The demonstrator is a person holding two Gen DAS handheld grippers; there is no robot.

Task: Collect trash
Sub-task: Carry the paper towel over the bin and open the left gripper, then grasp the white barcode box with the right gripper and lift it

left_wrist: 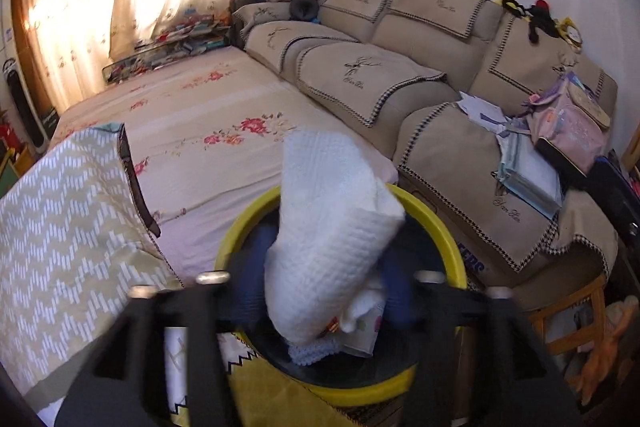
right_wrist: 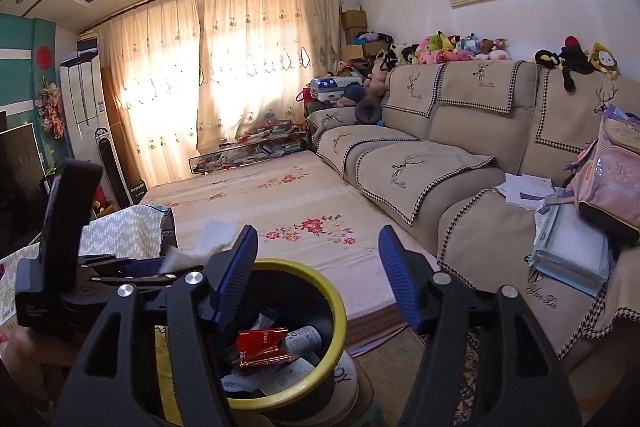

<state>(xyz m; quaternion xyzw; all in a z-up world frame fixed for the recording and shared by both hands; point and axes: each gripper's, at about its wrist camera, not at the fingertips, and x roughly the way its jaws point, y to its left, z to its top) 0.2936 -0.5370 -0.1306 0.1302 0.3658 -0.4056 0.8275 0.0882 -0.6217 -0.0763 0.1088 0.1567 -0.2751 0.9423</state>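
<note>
1. The left tool (left_wrist: 326, 283) is released: its blue pads stand apart on either side of a white paper towel (left_wrist: 332, 231), and through the blur neither pad can be seen pressing on it.
2. The towel hangs over the mouth of the yellow-rimmed bin (left_wrist: 440, 227), its lower end down among the trash inside.
3. The right tool (right_wrist: 320, 275) is released too, its ribbed blue fingers (right_wrist: 236, 275) wide apart with nothing between them.
4. In the right wrist view the bin (right_wrist: 340, 311) sits below and slightly left of that tool, holding a red wrapper (right_wrist: 262, 345), a small white bottle (right_wrist: 306, 339) and pale paper scraps.
5. In that same view the left tool (right_wrist: 140, 265) shows at the left, beside the bin, with a bit of white paper (right_wrist: 176, 261) at its tip.
6. Behind the bin lies a bed (right_wrist: 280, 203) with a floral sheet, a scrap of white paper (right_wrist: 216, 235) resting on it near the bin.
7. A beige sofa (right_wrist: 440, 163) runs along the right wall, carrying a pink backpack (right_wrist: 612, 183) and loose papers (right_wrist: 528, 189).
</note>
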